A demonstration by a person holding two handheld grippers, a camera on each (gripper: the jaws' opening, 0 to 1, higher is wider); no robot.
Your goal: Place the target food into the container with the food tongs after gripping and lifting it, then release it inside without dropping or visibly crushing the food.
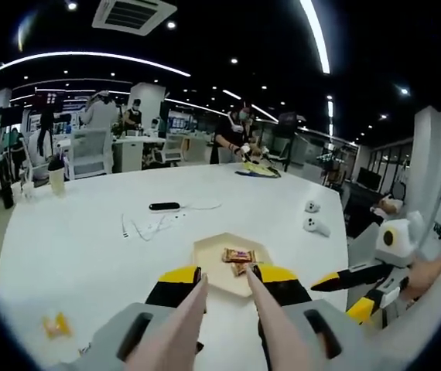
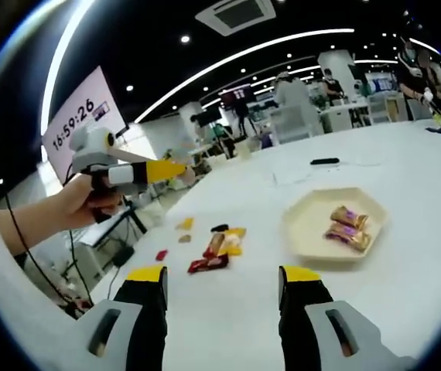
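Left gripper pinches the tongs over the tray holding wrapped snacks; right gripper jaws spread, empty; over-squeezing risks crushing loose snacks left on the bench.

Both views low over the table, sharing the tray.

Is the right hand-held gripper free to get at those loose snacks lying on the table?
Probably yes. The right hand-held gripper is open and empty, and the loose snacks lie just ahead of it on bare table, apart from the tray, with nothing in between.
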